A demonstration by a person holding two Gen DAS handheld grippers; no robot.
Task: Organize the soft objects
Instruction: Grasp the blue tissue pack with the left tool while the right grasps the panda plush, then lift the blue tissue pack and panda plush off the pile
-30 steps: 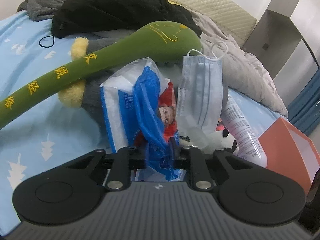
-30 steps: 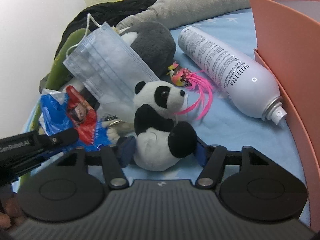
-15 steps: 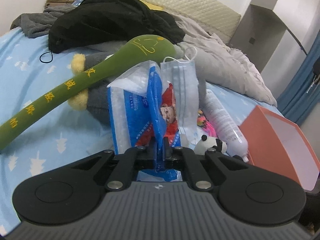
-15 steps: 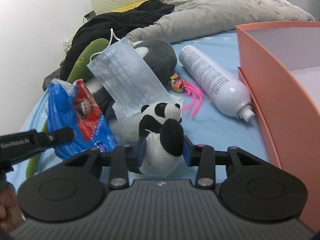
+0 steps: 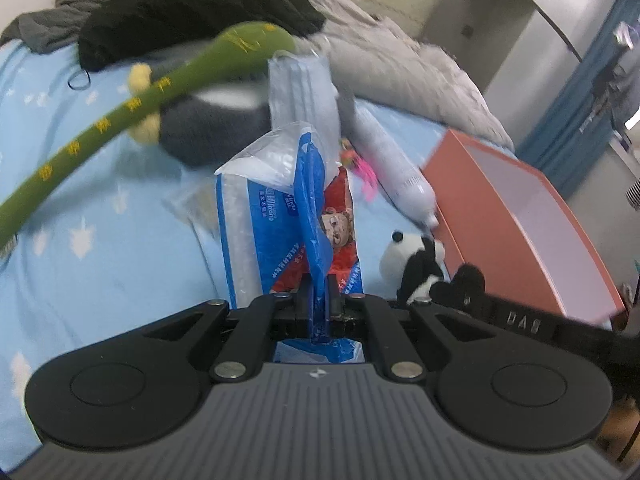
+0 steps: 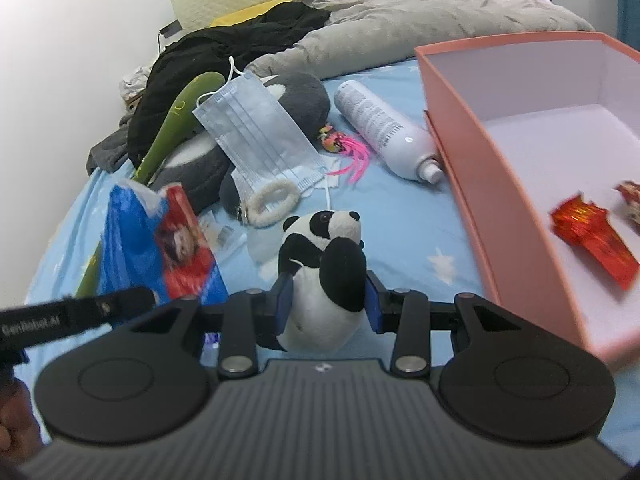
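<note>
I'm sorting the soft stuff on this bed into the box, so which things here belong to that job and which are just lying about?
Belongs to the job:
- panda plush, in right hand-held gripper
- tissue pack, in left hand-held gripper
- face mask
- pink box

Lying about:
- white spray bottle
- black clothing
- grey duvet

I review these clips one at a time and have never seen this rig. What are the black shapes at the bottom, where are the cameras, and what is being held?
A person holds two handheld grippers, each with its own camera looking along its fingers. The left gripper is shut on a blue tissue pack. The right gripper clamps a panda plush. Both are lifted above the blue bedsheet. Lying there: a face mask, a white spray bottle and an orange box.
</note>
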